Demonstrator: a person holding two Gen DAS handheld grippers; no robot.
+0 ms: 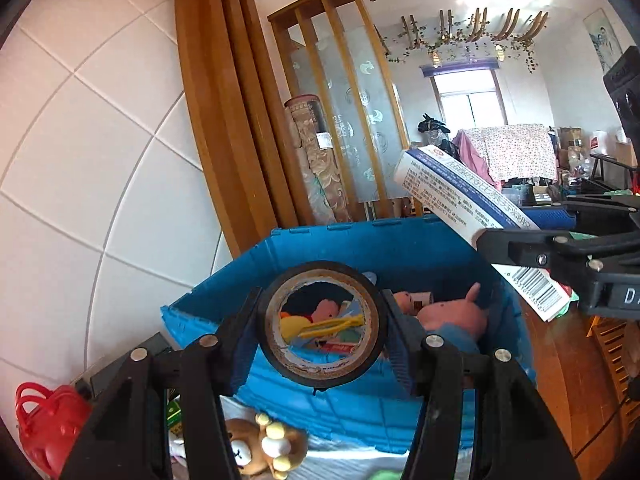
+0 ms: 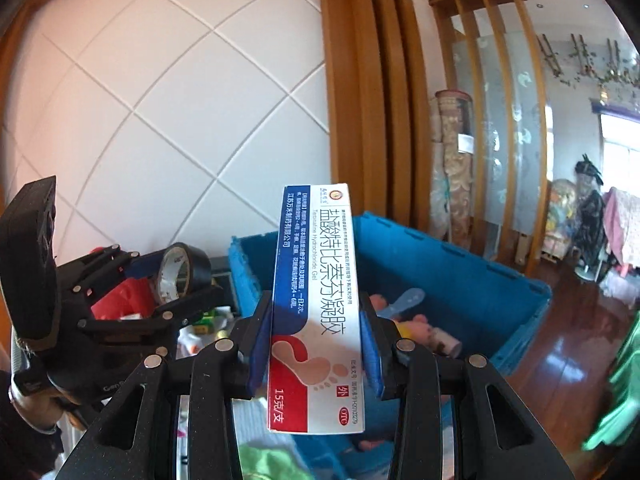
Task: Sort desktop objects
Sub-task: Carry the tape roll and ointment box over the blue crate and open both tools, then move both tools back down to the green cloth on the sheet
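While both tools hang above the blue bin [image 1: 360,248], each carries a load. Left hand-held gripper [image 1: 322,330] pinches a roll of black tape [image 1: 322,372] by its outer rim, hole facing the camera, over the bin's near wall. Right hand-held gripper [image 2: 316,344] clamps a medicine box [image 2: 316,308] across its narrow sides, upright, over the bin. Pink plush toys [image 1: 452,312] lie inside. A bear toy [image 1: 260,448] and red basket [image 1: 44,424] sit outside it.
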